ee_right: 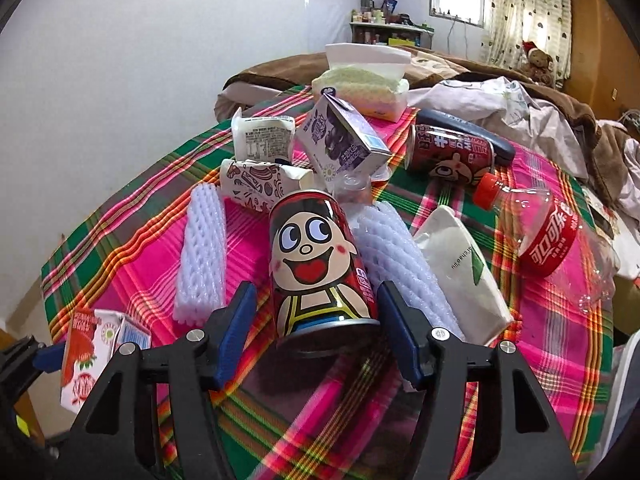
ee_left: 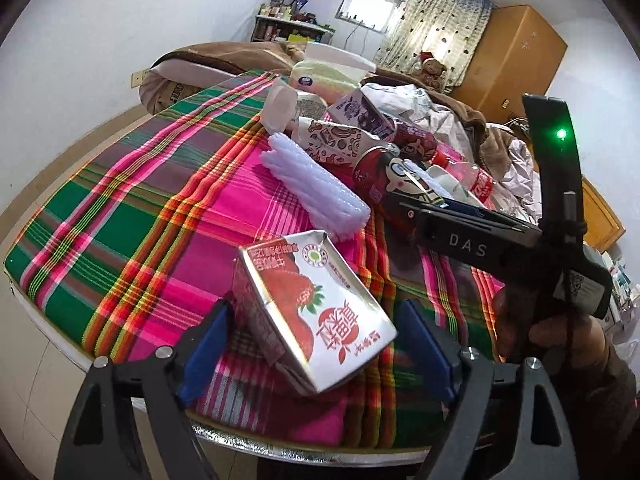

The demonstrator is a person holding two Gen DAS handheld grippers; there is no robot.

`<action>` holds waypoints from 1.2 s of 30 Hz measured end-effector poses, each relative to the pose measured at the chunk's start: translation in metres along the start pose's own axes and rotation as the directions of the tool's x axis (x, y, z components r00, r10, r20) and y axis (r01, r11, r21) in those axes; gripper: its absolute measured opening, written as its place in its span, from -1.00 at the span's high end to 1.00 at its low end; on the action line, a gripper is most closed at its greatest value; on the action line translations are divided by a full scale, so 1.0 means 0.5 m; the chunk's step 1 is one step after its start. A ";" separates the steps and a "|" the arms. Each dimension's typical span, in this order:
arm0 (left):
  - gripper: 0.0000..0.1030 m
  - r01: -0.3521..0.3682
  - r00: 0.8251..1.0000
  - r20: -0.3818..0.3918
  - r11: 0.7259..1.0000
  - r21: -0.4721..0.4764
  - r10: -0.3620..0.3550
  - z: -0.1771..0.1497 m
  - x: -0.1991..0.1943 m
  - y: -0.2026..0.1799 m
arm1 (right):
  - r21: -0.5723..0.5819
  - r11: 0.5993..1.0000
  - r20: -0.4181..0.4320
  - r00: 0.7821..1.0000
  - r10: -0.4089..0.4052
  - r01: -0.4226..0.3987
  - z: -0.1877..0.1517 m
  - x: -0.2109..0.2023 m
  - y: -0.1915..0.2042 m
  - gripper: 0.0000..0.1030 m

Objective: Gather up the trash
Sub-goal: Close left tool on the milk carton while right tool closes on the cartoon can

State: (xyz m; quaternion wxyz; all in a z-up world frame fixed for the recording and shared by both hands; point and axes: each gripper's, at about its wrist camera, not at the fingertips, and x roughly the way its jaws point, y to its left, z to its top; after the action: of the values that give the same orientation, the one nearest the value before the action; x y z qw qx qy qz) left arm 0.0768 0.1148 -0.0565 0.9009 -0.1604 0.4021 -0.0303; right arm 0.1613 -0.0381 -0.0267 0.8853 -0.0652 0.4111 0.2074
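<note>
Straddling a strawberry milk carton (ee_left: 316, 312), the left tool (ee_left: 320, 344) has its blue pads apart, one on either side of the tilted carton, with gaps showing between pads and carton. The carton lies on the plaid cloth (ee_left: 120, 220) over the tabletop, near its front edge; a white foam net (ee_left: 316, 180) lies just behind it.

From the right wrist view, the right tool (ee_right: 316, 328) stands apart around a red cartoon can (ee_right: 316, 256), whose base sits between the pads without clear contact. A cola bottle (ee_right: 544, 232), a purple carton (ee_right: 344, 140) and a second can (ee_right: 452, 152) lie farther back.
</note>
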 end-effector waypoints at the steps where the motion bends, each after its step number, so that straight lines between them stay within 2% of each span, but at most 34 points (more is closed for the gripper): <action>1: -0.68 -0.007 1.000 -0.002 1.000 -0.006 0.007 0.001 0.002 0.001 | 0.006 1.000 -0.003 1.000 0.001 -0.001 0.001 0.003 0.000 -0.24; 4: -0.68 -0.065 0.998 -0.002 0.998 0.000 0.065 0.004 0.013 -0.001 | 0.009 1.000 0.004 1.000 -0.010 0.010 0.000 0.002 0.005 -0.24; 6: -0.68 -0.084 0.996 -0.003 0.996 0.014 0.084 0.001 0.015 0.000 | 0.003 1.000 0.010 1.000 -0.013 0.013 -0.003 -0.003 0.008 -0.10; 10: -0.66 -0.133 0.991 -0.002 0.990 0.041 0.133 -0.005 0.001 0.004 | 0.015 1.000 0.011 1.000 -0.003 0.003 -0.007 -0.011 0.006 -0.10; 13: -0.48 -0.165 0.986 -0.006 0.985 0.051 0.165 -0.009 -0.006 0.017 | 0.025 1.000 0.026 1.000 -0.016 0.015 -0.012 -0.019 0.006 -0.10; 16: -0.41 -0.172 0.985 -0.004 0.984 0.046 0.172 -0.011 -0.008 0.030 | 0.054 0.998 0.027 1.000 0.009 -0.010 -0.015 -0.025 -0.002 -0.10; 21: -0.41 -0.157 0.988 0.005 0.987 0.041 0.157 -0.001 0.002 0.032 | 0.059 0.998 0.028 0.999 0.021 -0.023 -0.027 -0.033 -0.001 -0.09; 27: -0.42 -0.187 0.982 -0.001 0.980 0.068 0.188 0.019 0.025 0.024 | 0.082 0.996 0.033 0.999 0.033 -0.036 -0.028 -0.034 -0.015 -0.09; 29: -0.34 -0.189 0.982 -0.002 0.980 0.060 0.189 0.021 0.027 0.025 | 0.087 0.995 0.037 0.999 0.035 -0.038 -0.031 -0.037 -0.020 -0.09; 30: -0.17 -0.189 0.982 0.002 0.980 0.061 0.189 0.021 0.026 0.024 | 0.093 0.995 0.040 0.998 0.039 -0.043 -0.031 -0.038 -0.022 -0.09; 31: -0.12 -0.179 0.984 -0.001 0.982 0.060 0.180 0.021 0.026 0.025 | 0.097 0.994 0.041 0.998 0.042 -0.045 -0.033 -0.039 -0.025 -0.09; 36: -0.12 -0.146 0.989 0.008 0.988 0.040 0.146 0.019 0.014 0.021 | 0.119 0.991 0.057 0.997 0.061 -0.068 -0.043 -0.054 -0.037 -0.09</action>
State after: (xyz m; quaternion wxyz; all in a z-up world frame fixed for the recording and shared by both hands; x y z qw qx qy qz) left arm 0.0880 0.1262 -0.0590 0.9047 -0.1124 0.4100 0.0281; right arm 0.1387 -0.0693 -0.0214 0.8910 0.0073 0.4012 0.2123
